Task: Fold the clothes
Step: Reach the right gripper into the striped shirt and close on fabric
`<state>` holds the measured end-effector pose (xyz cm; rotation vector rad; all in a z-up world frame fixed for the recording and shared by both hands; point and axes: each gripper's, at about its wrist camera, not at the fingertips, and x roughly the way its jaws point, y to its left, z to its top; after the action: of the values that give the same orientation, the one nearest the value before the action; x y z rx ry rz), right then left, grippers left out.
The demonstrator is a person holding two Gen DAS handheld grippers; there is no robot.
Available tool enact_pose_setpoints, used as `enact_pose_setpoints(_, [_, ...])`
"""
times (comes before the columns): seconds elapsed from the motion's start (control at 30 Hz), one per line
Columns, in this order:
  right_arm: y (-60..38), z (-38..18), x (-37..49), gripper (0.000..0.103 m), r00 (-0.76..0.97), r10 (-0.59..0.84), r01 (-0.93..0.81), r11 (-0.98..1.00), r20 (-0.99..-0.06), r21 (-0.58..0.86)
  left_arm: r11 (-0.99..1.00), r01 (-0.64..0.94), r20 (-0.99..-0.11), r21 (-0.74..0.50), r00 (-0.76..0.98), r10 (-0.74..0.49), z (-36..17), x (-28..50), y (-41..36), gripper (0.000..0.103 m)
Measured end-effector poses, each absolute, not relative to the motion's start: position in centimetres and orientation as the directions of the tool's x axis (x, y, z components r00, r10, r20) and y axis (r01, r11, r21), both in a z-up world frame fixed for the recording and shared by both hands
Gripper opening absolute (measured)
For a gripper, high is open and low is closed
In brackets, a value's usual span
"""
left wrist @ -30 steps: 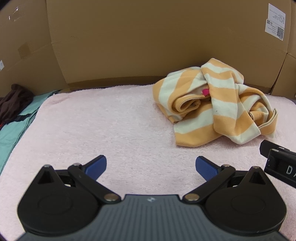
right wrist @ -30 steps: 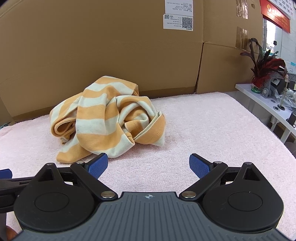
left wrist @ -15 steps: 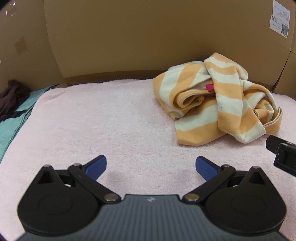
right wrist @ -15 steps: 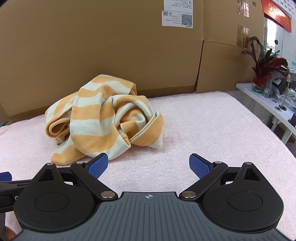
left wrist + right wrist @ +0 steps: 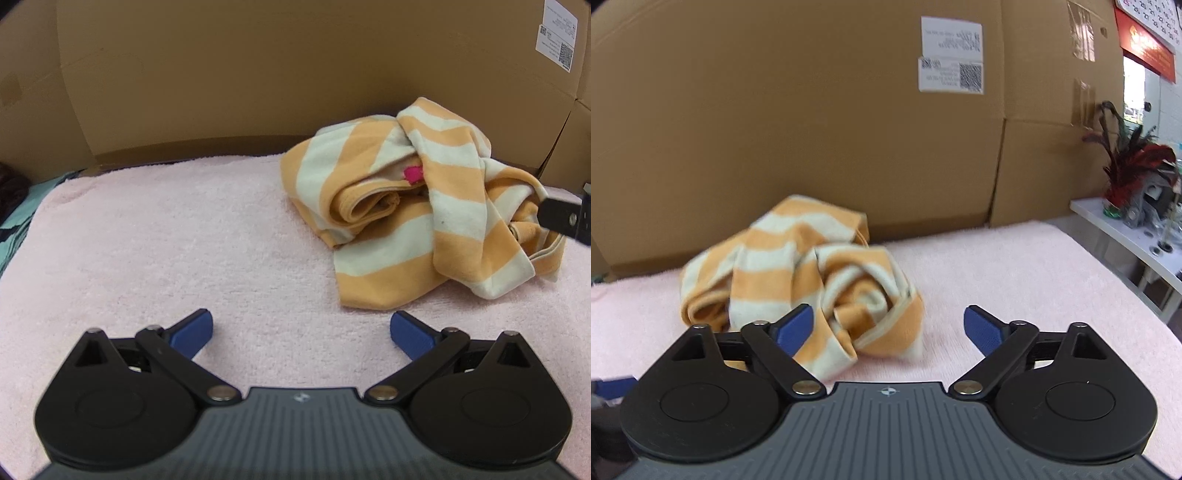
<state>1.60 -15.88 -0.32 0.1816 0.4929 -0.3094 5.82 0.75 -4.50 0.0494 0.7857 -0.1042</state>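
A crumpled garment with orange and cream stripes lies on the pink towel surface, a small pink tag showing in its folds. My left gripper hovers open over bare towel, short of the garment's near left edge. My right gripper reaches the garment from the right; its jaws are closing, the near corner of the cloth lies between the blue pads, and they do not press it. A black finger of the right gripper shows at the right edge of the left wrist view.
Tall cardboard walls stand right behind the towel. Teal and dark clothes lie off its left end. A white shelf with a red-feathered ornament stands to the right, past the towel's edge.
Both grippers have moved closer to the striped garment. The right gripper's pads have come slightly nearer to each other, and the garment's corner now lies between them.
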Motion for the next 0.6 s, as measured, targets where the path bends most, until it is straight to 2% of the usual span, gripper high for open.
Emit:
enact_pose_setpoints(0.1, [-15.2,0.1,3.3,0.072,0.86,-0.157,0.252,0.958,-0.485,0.137,0.991,0.131,-0.692,-0.01,0.714,-0.101,-4.6,6.1,1.2,0.102])
enact_pose_setpoints(0.23, [-13.1,-0.3,6.0,0.07,0.863,-0.068,0.155,0.979,-0.5,0.135,0.987,0.158,-0.671,-0.014,0.731,-0.126,-4.9,6.2,1.3,0.102])
enact_pose_setpoints(0.3, [-12.5,-0.8,7.3,0.068,0.846,-0.074,0.156,0.981,-0.528,0.113,0.985,0.171,-0.656,-0.007,0.743,-0.134,-5.1,6.0,1.2,0.102])
enact_pose_setpoints(0.37, [-12.3,-1.2,7.6,0.058,0.848,-0.083,0.157,0.983,-0.524,0.098,0.983,0.182,-0.644,-0.01,0.751,-0.146,-5.2,5.9,1.0,0.102])
enact_pose_setpoints(0.4, [-12.3,-1.3,7.6,0.042,0.852,-0.085,0.155,0.983,-0.517,0.094,0.982,0.189,-0.639,-0.022,0.752,-0.159,-5.2,5.9,1.0,0.102])
enact_pose_setpoints(0.43, [-12.4,-1.3,7.4,0.021,0.857,-0.085,0.152,0.984,-0.508,0.091,0.98,0.194,-0.635,-0.031,0.754,-0.17,-5.2,5.9,1.1,0.102])
enact_pose_setpoints(0.47, [-12.5,-1.3,7.3,0.012,0.862,-0.09,0.154,0.984,-0.499,0.089,0.98,0.196,-0.631,-0.033,0.757,-0.173,-5.3,5.9,1.0,0.102])
enact_pose_setpoints(0.5, [-12.8,-1.2,7.1,0.005,0.865,-0.104,0.17,0.981,-0.491,0.091,0.98,0.198,-0.628,-0.031,0.758,-0.173,-5.3,5.8,1.0,0.102])
enact_pose_setpoints(0.53, [-13.1,-1.1,6.7,0.003,0.87,-0.117,0.185,0.978,-0.478,0.096,0.979,0.201,-0.627,-0.029,0.76,-0.174,-5.4,5.8,1.0,0.102])
enact_pose_setpoints(0.6, [-13.8,-0.7,5.9,0.002,0.879,-0.156,0.224,0.969,-0.452,0.103,0.977,0.211,-0.625,-0.025,0.76,-0.18,-5.4,5.8,0.9,0.102])
